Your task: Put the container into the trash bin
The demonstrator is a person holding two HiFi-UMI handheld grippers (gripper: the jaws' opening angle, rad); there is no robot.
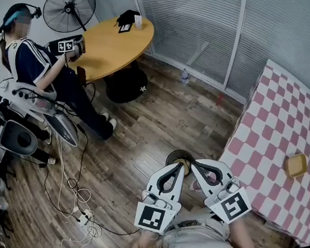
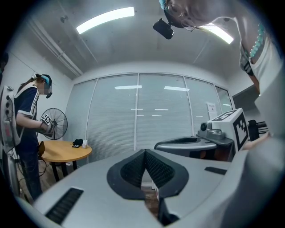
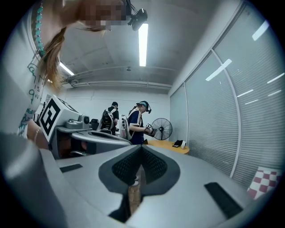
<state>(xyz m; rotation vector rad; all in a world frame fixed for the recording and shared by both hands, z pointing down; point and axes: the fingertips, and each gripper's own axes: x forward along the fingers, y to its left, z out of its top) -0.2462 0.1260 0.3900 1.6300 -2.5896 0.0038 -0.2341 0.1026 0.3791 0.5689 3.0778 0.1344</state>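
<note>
Left gripper (image 2: 145, 153) and right gripper (image 3: 141, 149) are pressed together, empty; perhaps the trash bin (image 1: 173, 154) lies half-hidden beneath them.

Open wood floor (image 1: 162, 110) from 11 to 1 o'clock of the grippers, free passage up to the blind-covered windows (image 1: 214, 26). A small bottle (image 1: 184, 76) stands near that wall at 12.

Checked table (image 1: 283, 110) blocks 1 to 4 o'clock, its near edge close beside the right gripper (image 1: 191, 164).

Round wooden table (image 1: 111, 46) and fan (image 1: 68, 5) at 10 to 11, person (image 1: 37, 67) at 10, all well apart.

Cables (image 1: 74, 192) trail across the floor at 8. Equipment (image 1: 15, 138) crowds 9.

Left gripper (image 1: 182, 164) sits tip to tip with the right, both with jaws together, each barring the other's inner side. A dark round thing (image 1: 174, 153) lies on the floor under the tips.
</note>
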